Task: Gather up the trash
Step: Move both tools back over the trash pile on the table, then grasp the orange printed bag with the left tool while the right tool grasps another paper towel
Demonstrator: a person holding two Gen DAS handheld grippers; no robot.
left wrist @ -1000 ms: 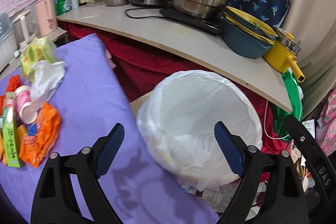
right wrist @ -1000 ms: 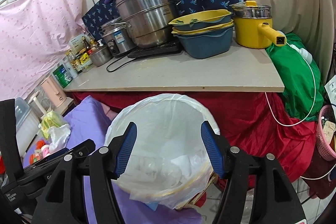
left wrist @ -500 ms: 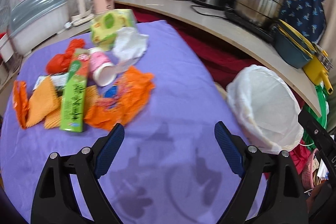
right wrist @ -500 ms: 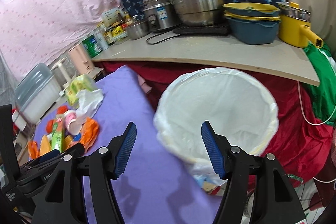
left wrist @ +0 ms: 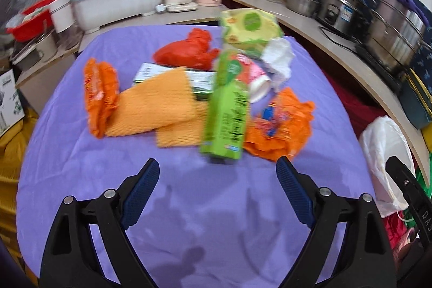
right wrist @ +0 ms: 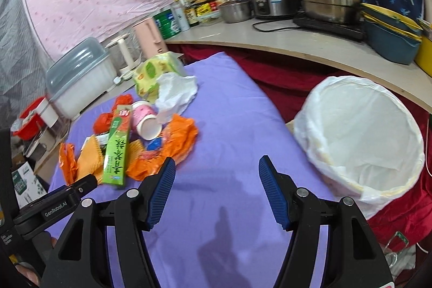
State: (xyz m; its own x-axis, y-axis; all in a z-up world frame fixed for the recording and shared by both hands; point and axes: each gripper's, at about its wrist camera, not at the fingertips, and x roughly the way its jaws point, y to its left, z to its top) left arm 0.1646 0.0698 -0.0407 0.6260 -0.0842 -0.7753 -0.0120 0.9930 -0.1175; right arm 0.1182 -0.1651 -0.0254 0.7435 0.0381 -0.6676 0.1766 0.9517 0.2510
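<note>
Both views have swung from the lined bin [right wrist: 359, 136] at 3 o'clock to the trash pile at 10 o'clock on the purple cloth [right wrist: 229, 153]. Green carton [right wrist: 117, 153] reads "AB". Left gripper [left wrist: 217, 189] and right gripper [right wrist: 216, 189] gape empty.

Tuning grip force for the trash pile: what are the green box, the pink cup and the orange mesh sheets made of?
Green box: looks like printed cardboard, semi-gloss, with crisp straight edges. Pink cup: likely paper, matte white inside, with a rolled rim. Orange mesh sheets: probably soft foam netting, judging by the dimpled grid texture, though motion blur leaves this open.
</note>
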